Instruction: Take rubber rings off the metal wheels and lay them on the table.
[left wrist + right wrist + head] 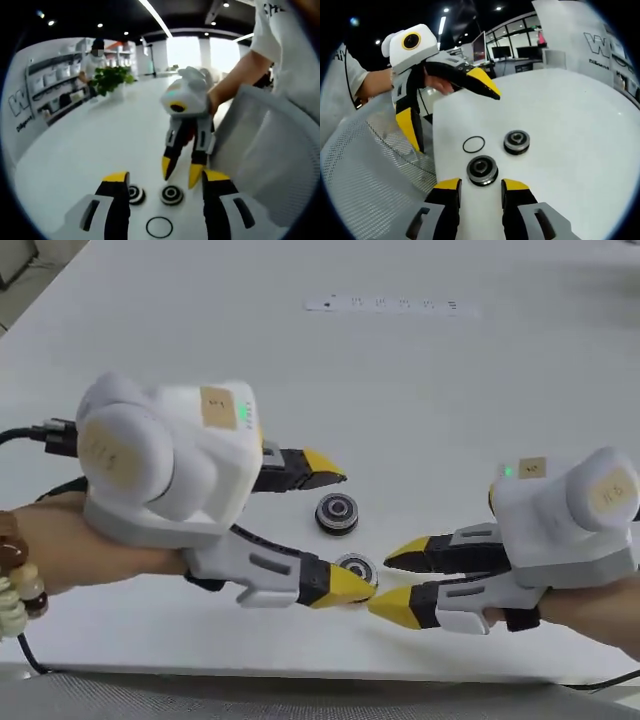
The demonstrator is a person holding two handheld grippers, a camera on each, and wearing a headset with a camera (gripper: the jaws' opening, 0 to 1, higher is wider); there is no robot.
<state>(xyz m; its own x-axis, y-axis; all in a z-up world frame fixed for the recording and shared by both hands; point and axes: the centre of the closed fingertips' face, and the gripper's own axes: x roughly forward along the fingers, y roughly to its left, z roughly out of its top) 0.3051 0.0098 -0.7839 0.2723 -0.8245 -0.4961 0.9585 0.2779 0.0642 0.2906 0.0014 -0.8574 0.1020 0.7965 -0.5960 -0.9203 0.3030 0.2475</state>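
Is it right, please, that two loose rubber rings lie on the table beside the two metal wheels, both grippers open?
No: the right gripper view shows one loose rubber ring on the table beside the two metal wheels; the left gripper and right gripper are open.

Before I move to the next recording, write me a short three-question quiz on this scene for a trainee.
1. True or false: a thin black rubber ring lies loose on the white table, off any wheel.
2. How many round metal wheels sit on the table? A) one B) two C) three
3. Fill in: the jaws of the left tool stand ___ (open/shut), holding nothing.

Key: 1 true; 2 B; 3 open.
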